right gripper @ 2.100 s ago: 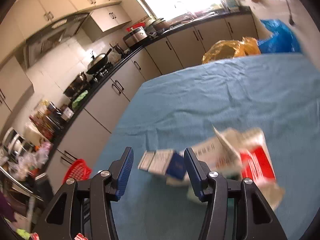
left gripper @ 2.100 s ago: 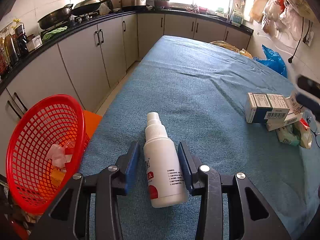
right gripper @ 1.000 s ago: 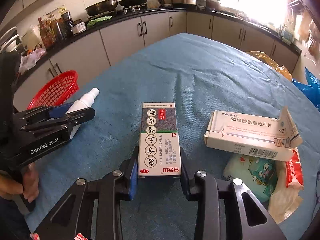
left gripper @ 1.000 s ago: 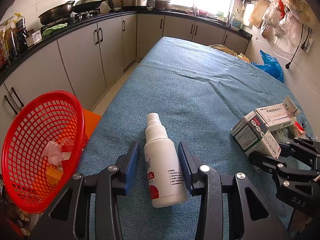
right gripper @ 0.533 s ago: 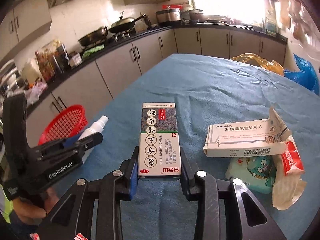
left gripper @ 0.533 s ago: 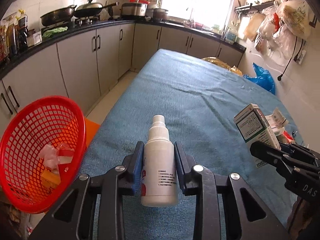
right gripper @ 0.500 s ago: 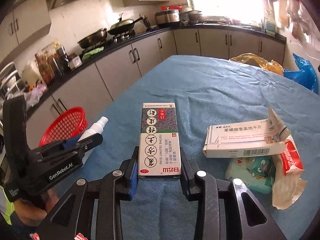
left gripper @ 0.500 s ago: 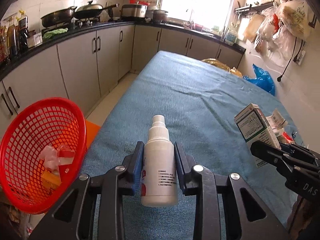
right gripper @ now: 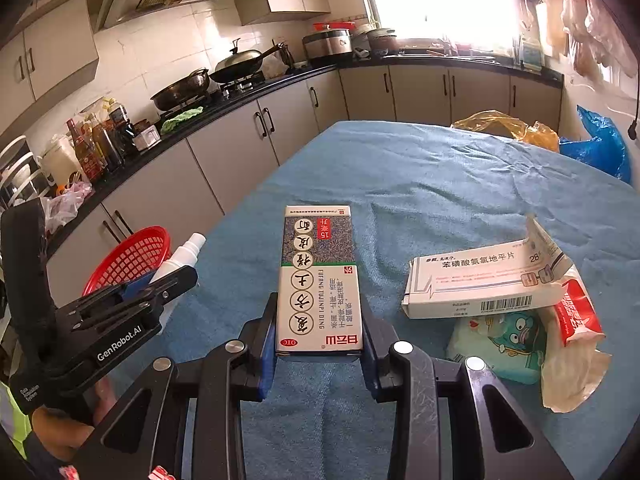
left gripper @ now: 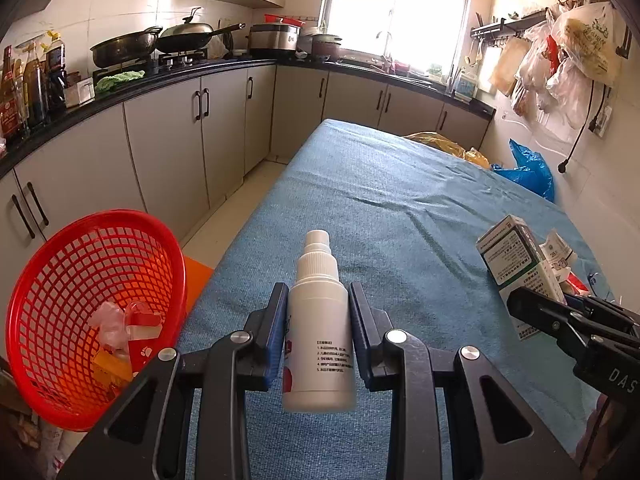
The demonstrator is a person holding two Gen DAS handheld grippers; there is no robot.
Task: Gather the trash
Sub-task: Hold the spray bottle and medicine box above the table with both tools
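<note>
Blue-cloth counter: long, its far half bare and open, with loose items only at the near right corner. Its left edge runs along a floor aisle, with grey base cabinets beyond. Black worktop above them carries woks, pots and bottles; window at the far end; bags hang on the right wall.

Red mesh basket sits off the near left edge of the counter, beside and below it. Clear wrapper scraps and a yellow piece lie inside.

Near right corner pile: opened white medicine carton lying over a teal cartoon-print pack and a red-and-white wrapper, all touching.

Left gripper: fingers pinching the white spray bottle at its body, nozzle pointing away, bottle clear of the cloth, over the near left part of the counter.

Right gripper: fingers pinching the green-and-white medicine box at its near end, box lifted off the cloth beside the pile.

Change vs. one second ago: left fingers then stood spread, either side of the bottle lying on the cloth; now pressed on it and bottle raised. Box was already gripped; now tilted higher. Pile and basket unchanged.
</note>
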